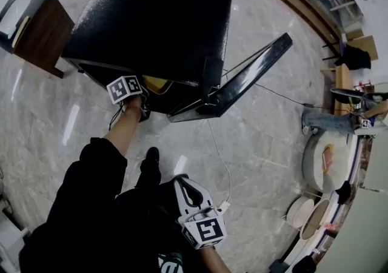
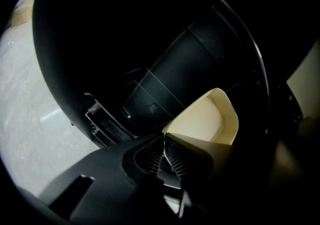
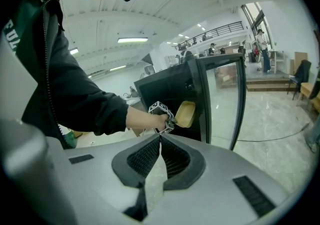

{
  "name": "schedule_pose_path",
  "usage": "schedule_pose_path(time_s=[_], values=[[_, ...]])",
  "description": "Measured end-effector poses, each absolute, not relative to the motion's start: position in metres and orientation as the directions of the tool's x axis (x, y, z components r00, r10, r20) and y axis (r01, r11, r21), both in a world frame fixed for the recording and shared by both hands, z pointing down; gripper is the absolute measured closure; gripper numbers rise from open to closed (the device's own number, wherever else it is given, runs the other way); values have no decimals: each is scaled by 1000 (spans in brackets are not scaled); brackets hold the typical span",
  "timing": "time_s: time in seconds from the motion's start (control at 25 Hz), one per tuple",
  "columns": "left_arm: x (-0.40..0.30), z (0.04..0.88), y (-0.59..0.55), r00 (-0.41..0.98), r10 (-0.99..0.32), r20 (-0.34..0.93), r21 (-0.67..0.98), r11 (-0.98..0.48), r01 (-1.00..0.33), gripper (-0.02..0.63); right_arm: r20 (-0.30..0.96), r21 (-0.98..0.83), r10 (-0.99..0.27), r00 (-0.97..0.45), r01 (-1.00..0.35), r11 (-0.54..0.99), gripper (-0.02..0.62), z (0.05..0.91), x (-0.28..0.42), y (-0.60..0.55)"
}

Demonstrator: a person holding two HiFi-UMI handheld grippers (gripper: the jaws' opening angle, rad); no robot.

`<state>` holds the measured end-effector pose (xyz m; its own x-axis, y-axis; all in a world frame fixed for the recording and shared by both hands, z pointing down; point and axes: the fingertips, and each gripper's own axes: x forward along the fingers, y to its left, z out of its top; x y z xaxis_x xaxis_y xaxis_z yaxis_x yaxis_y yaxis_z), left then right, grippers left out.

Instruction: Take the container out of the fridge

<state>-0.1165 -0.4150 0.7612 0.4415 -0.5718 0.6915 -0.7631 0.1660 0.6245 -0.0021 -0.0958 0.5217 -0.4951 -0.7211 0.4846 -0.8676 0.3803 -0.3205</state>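
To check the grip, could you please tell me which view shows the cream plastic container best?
The left gripper view: the cream plastic container shows large and close, its rim pinched in the left gripper's jaws. The right gripper view shows it small and far off; the head view only a sliver.

A black fridge (image 1: 151, 23) with a matt, finely speckled top stands on a glossy, polished stone floor (image 1: 260, 138) that catches streaks of light. Its open door (image 1: 254, 71) carries a clear glass pane in a smooth dark frame. The container (image 2: 210, 119) looks like smooth cream plastic with a soft sheen. The left gripper (image 2: 164, 139) is matt black plastic, the right gripper (image 3: 160, 141) matt pale-grey plastic. Both carry finely ribbed black pads (image 3: 145, 156) on their jaws. A cabinet (image 1: 42, 32) shows a dark brown wood finish. The person's sleeve (image 1: 85, 193) is matt black cloth.
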Motion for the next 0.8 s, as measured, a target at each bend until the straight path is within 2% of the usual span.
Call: schedule_pose_path(time_s=[0.32, 0.8], values=[[-133, 754, -397, 420, -564, 711, 606, 190, -772, 589, 442, -320, -752, -489, -869, 377, 560, 514, -1, -107], [-169, 731, -332, 369, -568, 735, 565, 213, -797, 589, 409, -329, -731, -547, -835, 441, 560, 507, -4, -97]])
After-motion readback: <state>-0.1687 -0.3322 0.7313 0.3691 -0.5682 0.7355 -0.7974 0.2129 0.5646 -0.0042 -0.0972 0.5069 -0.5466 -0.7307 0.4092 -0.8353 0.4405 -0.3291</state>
